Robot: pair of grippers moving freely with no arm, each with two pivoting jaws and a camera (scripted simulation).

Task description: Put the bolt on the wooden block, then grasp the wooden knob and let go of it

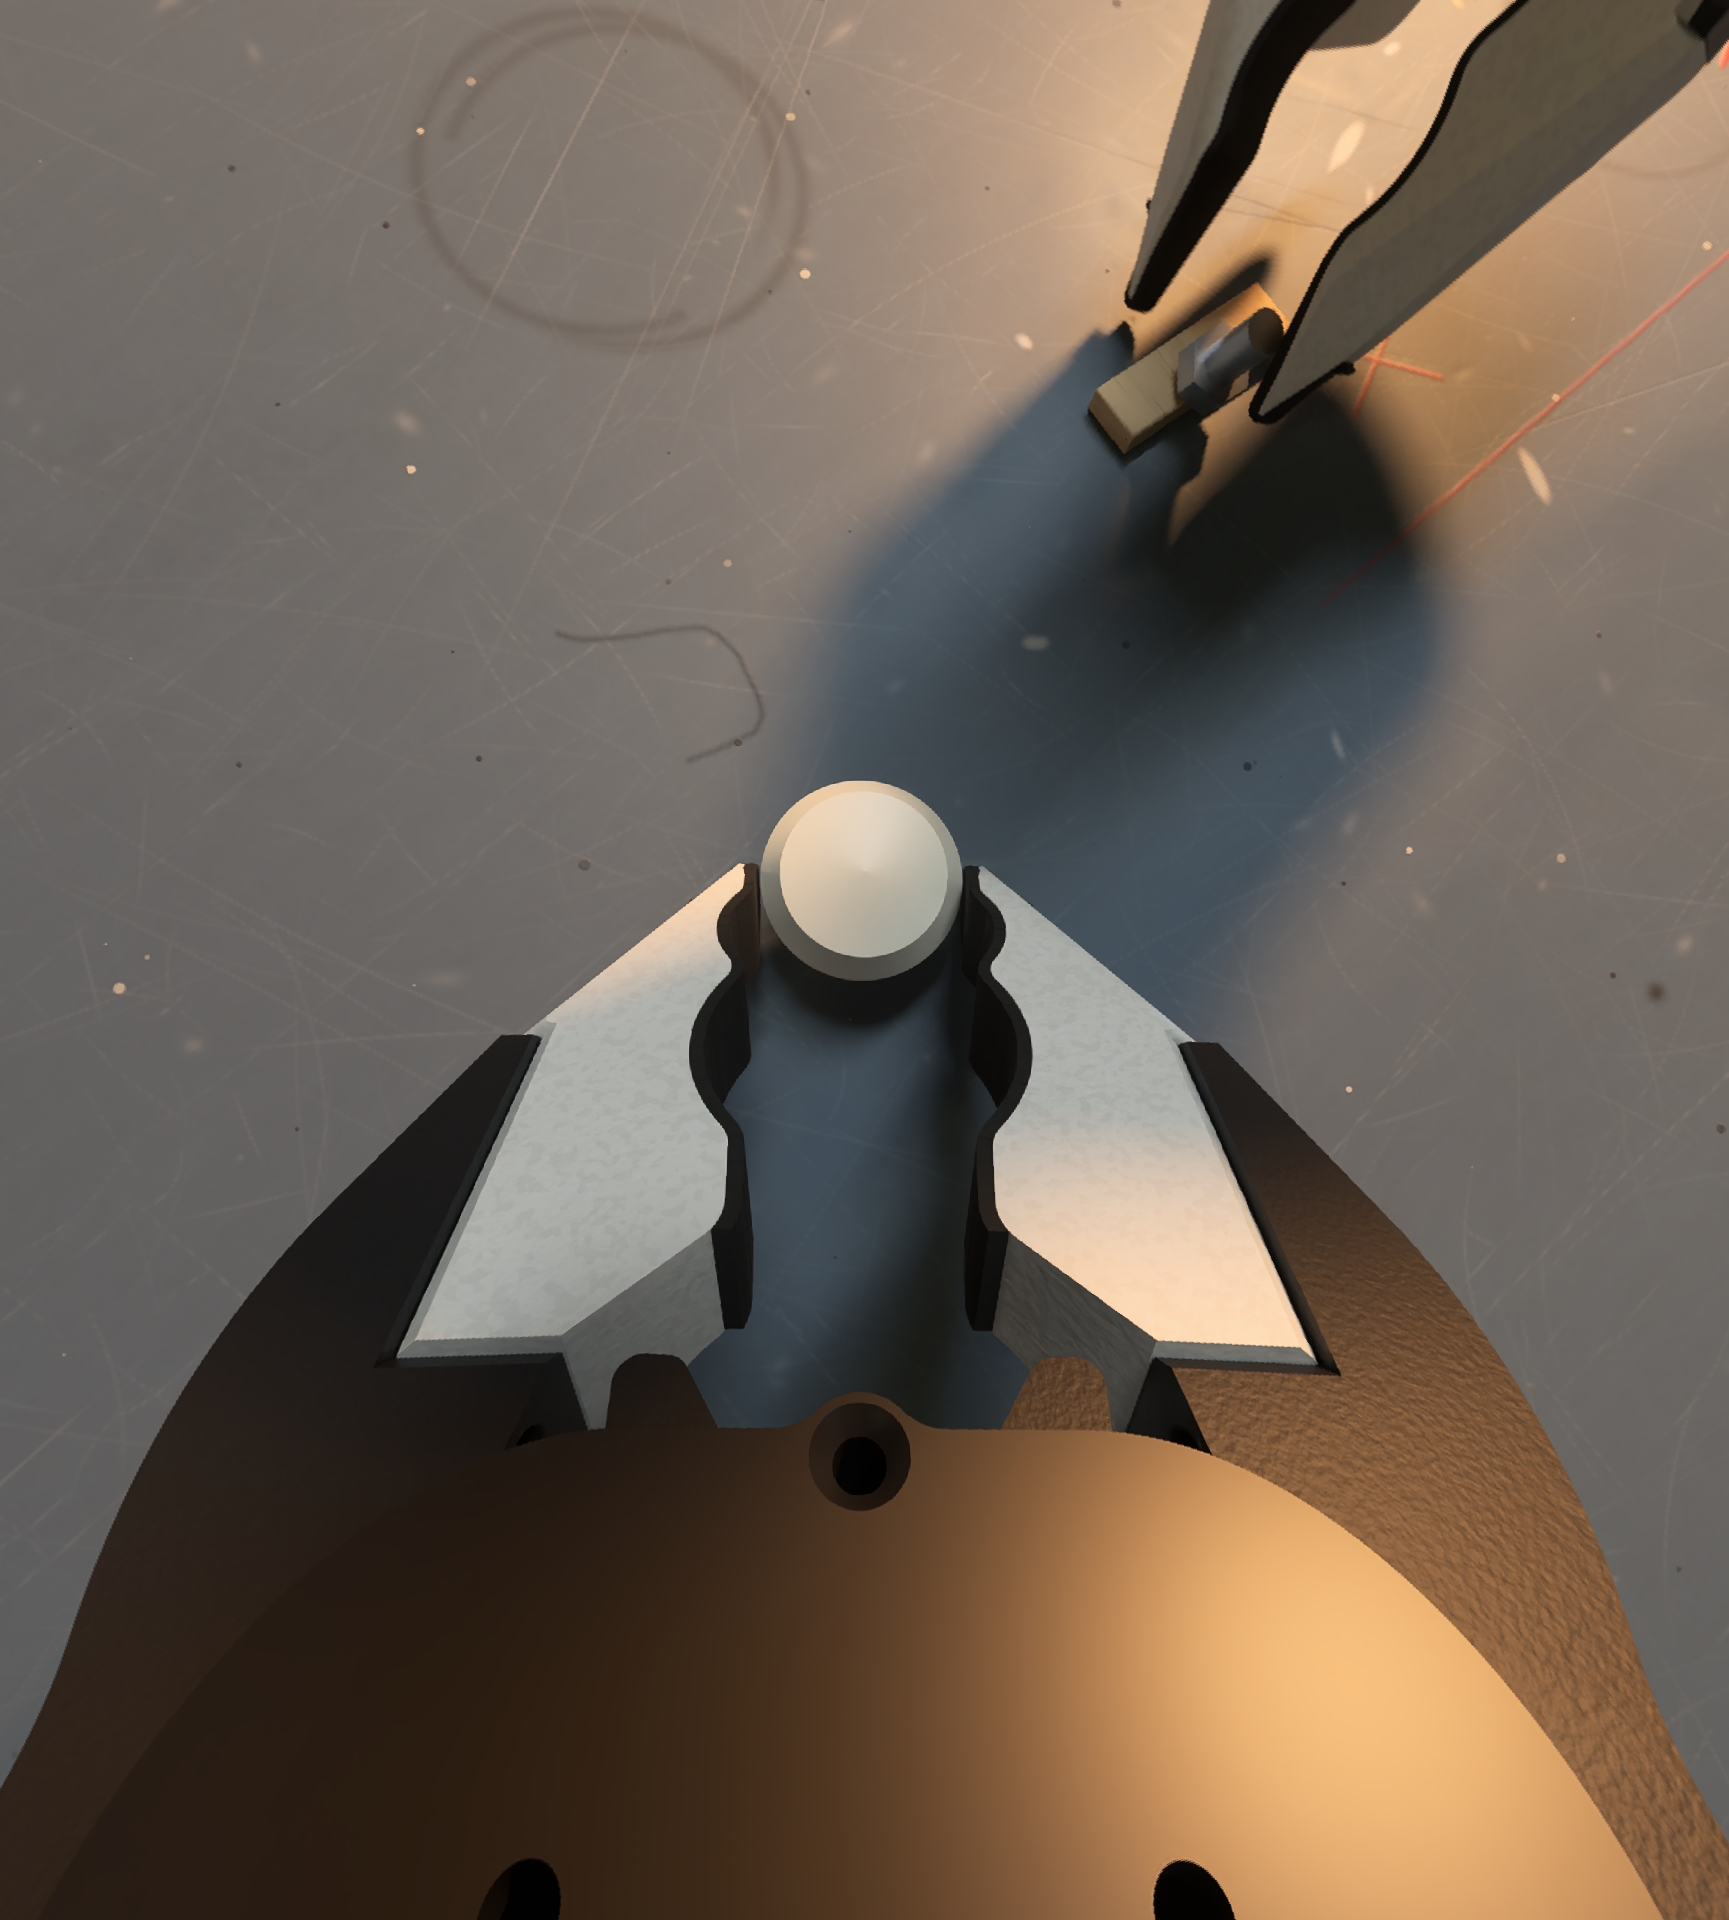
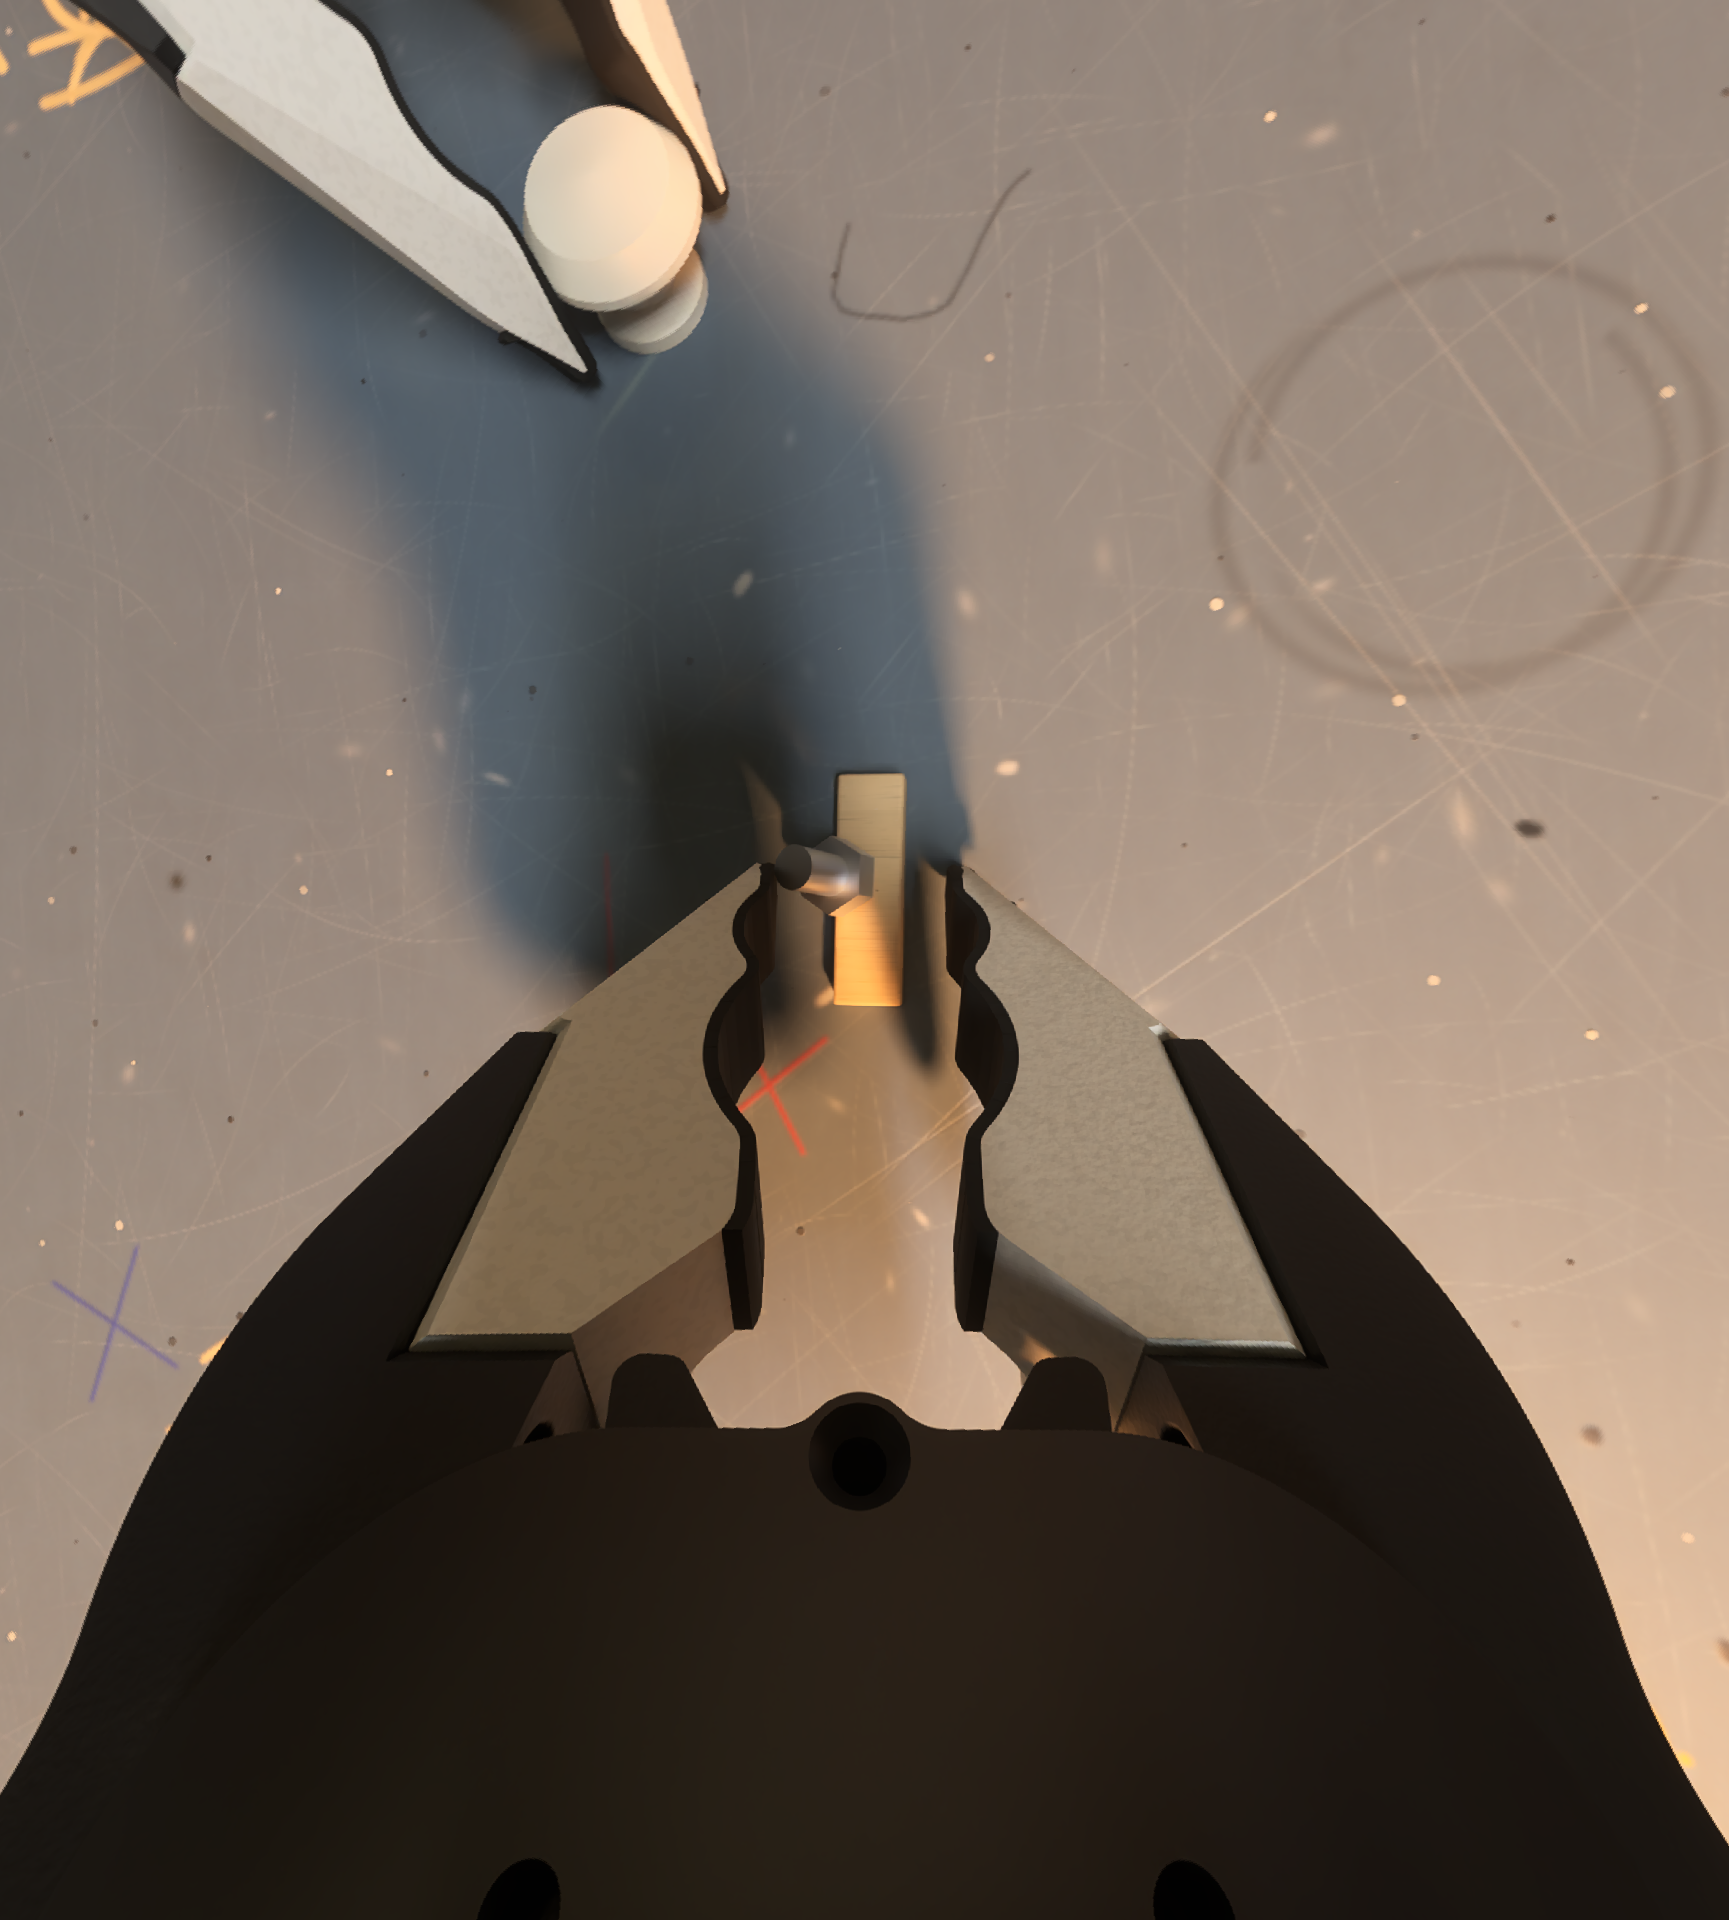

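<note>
Jaws hang over a scratched grey tabletop (image 1: 216, 520) bearing ring marks (image 2: 1462, 478).

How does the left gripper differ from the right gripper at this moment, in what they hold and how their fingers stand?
The left gripper has its fingers against both sides of the wooden knob; the right gripper holds nothing and is open. The knob fills the left gripper's gap, while the bolt and wooden block sit loose between the right gripper's spread tips, the bolt lying on the block. Both grippers point down at the scratched table.
</note>
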